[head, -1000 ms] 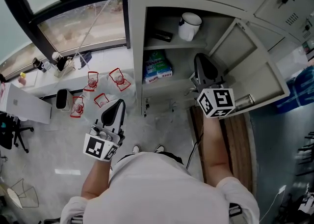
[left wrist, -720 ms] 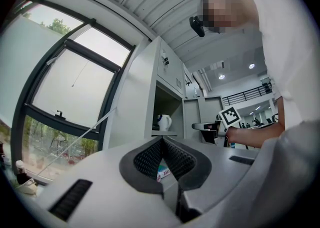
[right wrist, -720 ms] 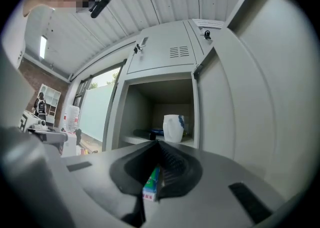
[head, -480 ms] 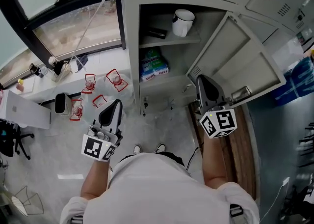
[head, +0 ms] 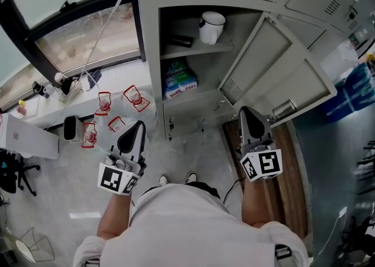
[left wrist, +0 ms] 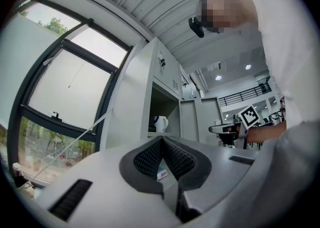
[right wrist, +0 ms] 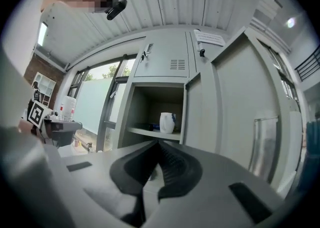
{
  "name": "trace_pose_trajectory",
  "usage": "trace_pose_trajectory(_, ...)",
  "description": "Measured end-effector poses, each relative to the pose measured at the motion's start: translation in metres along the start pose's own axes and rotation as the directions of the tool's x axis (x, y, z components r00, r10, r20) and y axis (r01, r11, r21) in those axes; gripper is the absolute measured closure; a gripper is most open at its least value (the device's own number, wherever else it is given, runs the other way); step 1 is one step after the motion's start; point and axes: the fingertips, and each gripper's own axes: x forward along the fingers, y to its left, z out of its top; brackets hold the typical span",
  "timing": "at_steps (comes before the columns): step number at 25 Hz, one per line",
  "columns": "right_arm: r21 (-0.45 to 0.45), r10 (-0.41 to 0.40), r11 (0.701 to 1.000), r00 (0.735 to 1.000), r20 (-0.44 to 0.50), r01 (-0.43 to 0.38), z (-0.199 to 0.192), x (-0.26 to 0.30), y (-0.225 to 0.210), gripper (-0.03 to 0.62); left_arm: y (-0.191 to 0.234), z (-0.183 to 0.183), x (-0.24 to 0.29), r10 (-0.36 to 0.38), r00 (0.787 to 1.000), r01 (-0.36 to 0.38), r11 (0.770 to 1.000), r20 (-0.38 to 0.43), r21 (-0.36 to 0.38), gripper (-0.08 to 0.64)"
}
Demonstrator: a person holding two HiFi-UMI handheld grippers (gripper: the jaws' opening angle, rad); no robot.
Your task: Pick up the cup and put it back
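Observation:
A white enamel cup point(head: 211, 27) with a dark rim and handle stands on the upper shelf point(head: 196, 49) of an open grey locker. It also shows in the right gripper view as the cup point(right wrist: 167, 122) and small in the left gripper view as the cup point(left wrist: 160, 123). My right gripper point(head: 248, 117) is shut and empty, held low and well in front of the locker, away from the cup. My left gripper point(head: 136, 131) is shut with nothing in it, over the floor left of the locker.
The locker door point(head: 281, 72) hangs open to the right. A dark flat object point(head: 181, 41) lies on the upper shelf beside the cup, and a blue-green packet point(head: 179, 78) lies on the lower shelf. Red-and-white packs point(head: 111, 110) sit on the window ledge at left.
My right gripper has drawn back from the locker shelf toward the person and lower in the view. The cup stays on the shelf. My left gripper has barely moved.

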Motion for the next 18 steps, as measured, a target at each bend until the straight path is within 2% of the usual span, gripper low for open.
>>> trace_pose_trajectory(7, -0.027, -0.05, 0.998, 0.999, 0.019, 0.051, 0.012, -0.027, -0.007, 0.574, -0.004, 0.001, 0.001, -0.002, 1.0, 0.002, 1.0, 0.009, -0.001, 0.54)
trace_pose_trajectory(18, -0.018, -0.035, 0.999, 0.997, 0.061, 0.037, 0.028, -0.041, -0.001, 0.575, -0.015, 0.004, 0.002, -0.01, 1.0, 0.01, 1.0, 0.007, 0.007, 0.54)
